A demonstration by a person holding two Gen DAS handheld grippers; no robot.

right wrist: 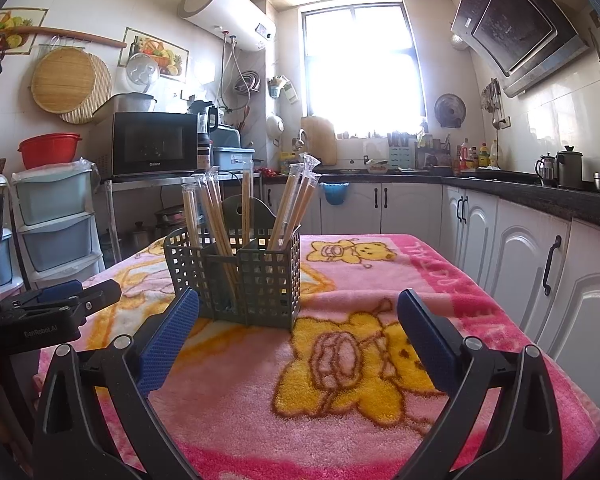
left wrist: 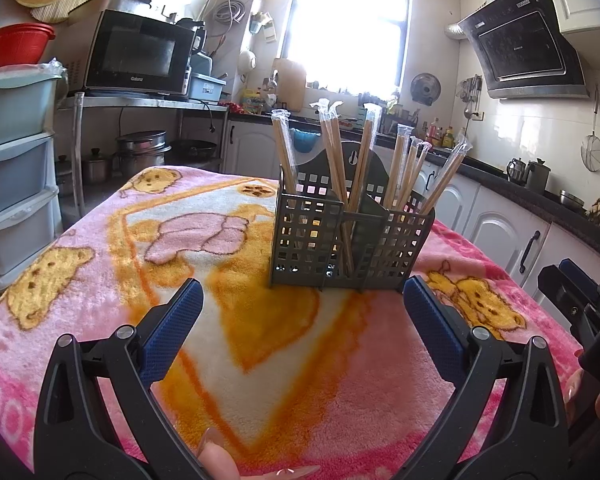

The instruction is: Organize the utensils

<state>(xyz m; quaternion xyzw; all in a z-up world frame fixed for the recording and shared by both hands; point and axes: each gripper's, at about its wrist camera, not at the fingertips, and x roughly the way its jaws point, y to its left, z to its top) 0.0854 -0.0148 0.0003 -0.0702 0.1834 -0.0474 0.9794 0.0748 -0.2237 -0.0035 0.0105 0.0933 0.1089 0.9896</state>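
A grey perforated utensil holder (left wrist: 348, 240) stands upright on the pink blanket-covered table (left wrist: 100, 264). Several plastic-wrapped pairs of wooden chopsticks (left wrist: 334, 152) stand in its compartments. My left gripper (left wrist: 303, 292) is open and empty, just in front of the holder. In the right wrist view the holder (right wrist: 244, 276) with its chopsticks (right wrist: 296, 204) sits ahead to the left. My right gripper (right wrist: 298, 302) is open and empty, near the holder's right front corner. The left gripper (right wrist: 60, 300) shows at that view's left edge; the right gripper (left wrist: 572, 292) shows at the left wrist view's right edge.
White kitchen cabinets (right wrist: 532, 264) under a dark counter run along the right of the table. Stacked plastic drawers (left wrist: 16, 148) stand left of the table, with a microwave (left wrist: 140, 54) on a shelf behind. Pots (left wrist: 140, 152) sit under that shelf.
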